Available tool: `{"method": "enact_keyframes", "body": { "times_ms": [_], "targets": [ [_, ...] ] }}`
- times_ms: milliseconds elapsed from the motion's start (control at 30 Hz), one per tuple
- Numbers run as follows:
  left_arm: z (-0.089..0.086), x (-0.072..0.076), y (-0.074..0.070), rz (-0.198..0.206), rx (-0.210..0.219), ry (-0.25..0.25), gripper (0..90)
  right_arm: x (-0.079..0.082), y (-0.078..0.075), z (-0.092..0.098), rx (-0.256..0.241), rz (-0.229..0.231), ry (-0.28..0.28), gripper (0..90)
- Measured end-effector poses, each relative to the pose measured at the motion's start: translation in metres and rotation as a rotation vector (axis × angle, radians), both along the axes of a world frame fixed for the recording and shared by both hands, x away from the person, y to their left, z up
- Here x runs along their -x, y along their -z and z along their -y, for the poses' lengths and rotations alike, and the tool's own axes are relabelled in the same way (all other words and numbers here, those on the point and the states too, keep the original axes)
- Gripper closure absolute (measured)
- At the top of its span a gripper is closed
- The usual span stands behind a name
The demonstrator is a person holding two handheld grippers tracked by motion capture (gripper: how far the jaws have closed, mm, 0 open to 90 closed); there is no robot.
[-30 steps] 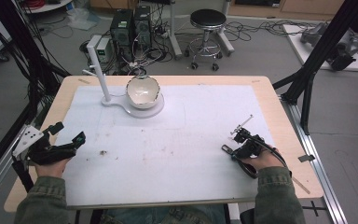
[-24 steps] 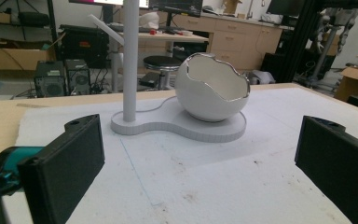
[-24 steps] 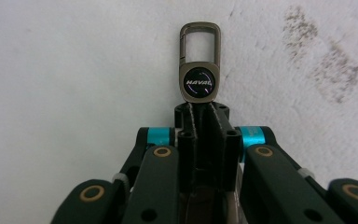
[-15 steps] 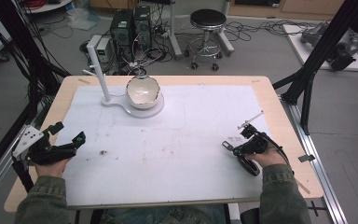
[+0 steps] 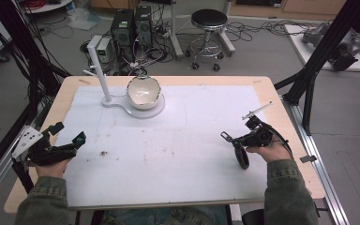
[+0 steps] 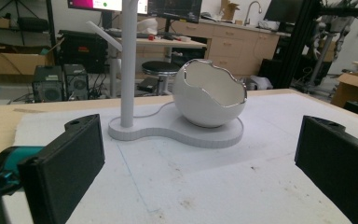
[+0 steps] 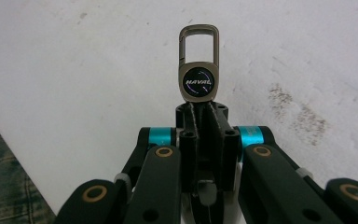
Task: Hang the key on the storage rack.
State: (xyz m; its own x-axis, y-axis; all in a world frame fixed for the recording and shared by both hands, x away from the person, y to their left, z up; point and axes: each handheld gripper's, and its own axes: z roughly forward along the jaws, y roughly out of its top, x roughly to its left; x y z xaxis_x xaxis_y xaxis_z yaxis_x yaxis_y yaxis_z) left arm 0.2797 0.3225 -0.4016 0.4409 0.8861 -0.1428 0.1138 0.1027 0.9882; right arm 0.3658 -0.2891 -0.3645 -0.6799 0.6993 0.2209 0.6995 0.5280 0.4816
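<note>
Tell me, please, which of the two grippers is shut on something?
The right gripper, at the table's right side: its jaws are clamped together on a metal keychain that sticks out past them. The left gripper stands wide open with nothing between its jaws.

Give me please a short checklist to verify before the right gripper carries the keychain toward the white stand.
1. Hold on the keychain: the right gripper is shut on its lower end; ok.
2. Keychain loop free: it sticks out past the jaws; ok.
3. Left gripper out of the way: open, at the near left of the table; ok.
4. Path to the stand: bare white mat between; ok.
5. Egg-shaped bowl steady on the base: cannot tell.
</note>
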Motion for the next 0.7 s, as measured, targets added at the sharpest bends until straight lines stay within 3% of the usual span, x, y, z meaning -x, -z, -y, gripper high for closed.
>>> {"method": "enact_keyframes", "body": {
  "times_ms": [133, 533, 700],
  "targets": [
    [0.0, 0.002, 0.001, 0.002, -0.001, 0.0, 1.8, -0.002, -0.009, -0.006, 0.013, 0.022, -0.006, 83.5],
    [0.0, 0.001, 0.001, 0.002, 0.004, -0.001, 1.8, -0.009, -0.04, -0.033, -0.033, 0.093, -0.041, 83.4],
    [0.0, 0.001, 0.001, 0.002, 0.004, 0.002, 1.8, -0.016, -0.047, -0.044, -0.04, 0.082, -0.055, 83.4]
  ]
}}
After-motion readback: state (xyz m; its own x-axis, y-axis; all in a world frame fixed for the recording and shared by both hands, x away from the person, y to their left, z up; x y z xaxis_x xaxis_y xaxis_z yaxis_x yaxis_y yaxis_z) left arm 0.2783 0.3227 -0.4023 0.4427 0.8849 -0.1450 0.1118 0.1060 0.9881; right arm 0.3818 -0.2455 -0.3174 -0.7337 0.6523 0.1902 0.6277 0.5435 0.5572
